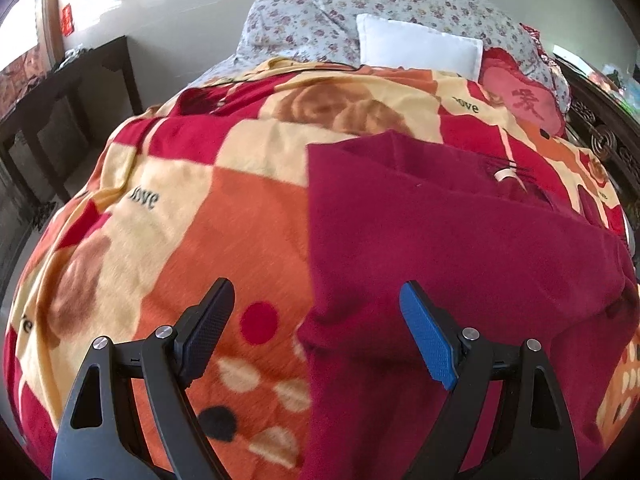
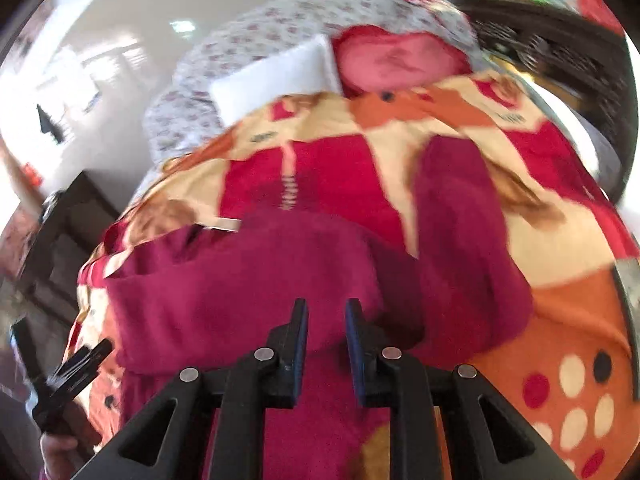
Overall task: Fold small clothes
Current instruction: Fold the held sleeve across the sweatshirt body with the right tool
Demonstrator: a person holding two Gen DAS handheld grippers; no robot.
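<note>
1. Left tool (image 1: 316, 312) hovers over the bed with its fingers spread wide, one pad black, one blue, nothing between them.
2. Right tool (image 2: 326, 320) has its fingers drawn close with a narrow gap; the blurred view leaves it unclear whether any cloth is pinched.
3. A maroon garment (image 1: 460, 248) lies on the patterned blanket (image 1: 180, 208), toward the bed's right edge, partly folded, with a small white label (image 1: 505, 173) whose print is unreadable.
4. On the blanket the word "Love" is printed in several squares.
5. At the head of the bed sit a white pillow (image 1: 420, 46), a floral pillow (image 1: 288, 24) and a pink cushion (image 1: 520, 100) bearing a red Chinese character.
</note>
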